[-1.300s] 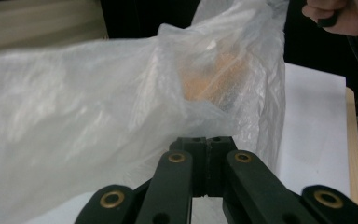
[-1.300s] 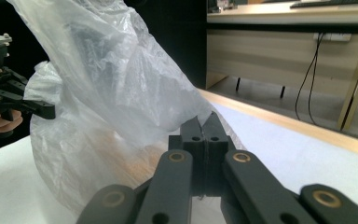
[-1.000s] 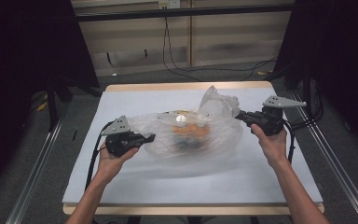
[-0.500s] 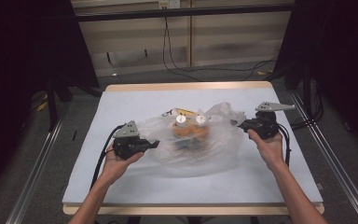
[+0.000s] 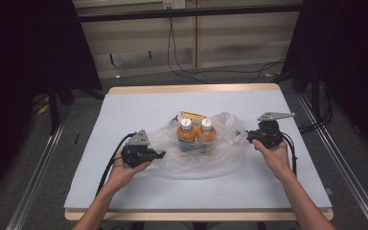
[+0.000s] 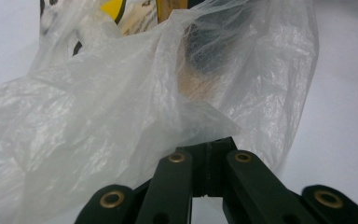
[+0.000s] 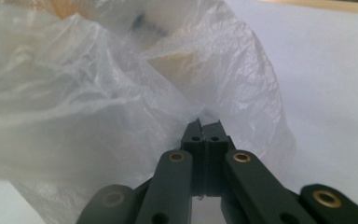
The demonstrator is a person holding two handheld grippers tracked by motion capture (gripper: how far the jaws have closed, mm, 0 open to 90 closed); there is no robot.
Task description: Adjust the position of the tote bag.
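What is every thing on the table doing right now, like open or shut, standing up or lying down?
Clear crinkly plastic bag: lying on the table, mouth spread open, pinched at both sides.
Two orange bottles with white caps: upright inside the bag, side by side, caps on.
Yellow packet: lying behind the bottles.
Left tongs: shut on the bag's edge.
Right tongs: shut on the bag's edge.
White table: flat, bearing the bag.

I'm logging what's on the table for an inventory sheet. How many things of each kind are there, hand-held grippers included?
Clear plastic bag: 1
Orange bottles with white caps, inside the bag: 2
Yellow-labelled packet behind the bottles: 1
Hand-held grippers, each shut on an edge of the bag: 2, left and right
Total: 6
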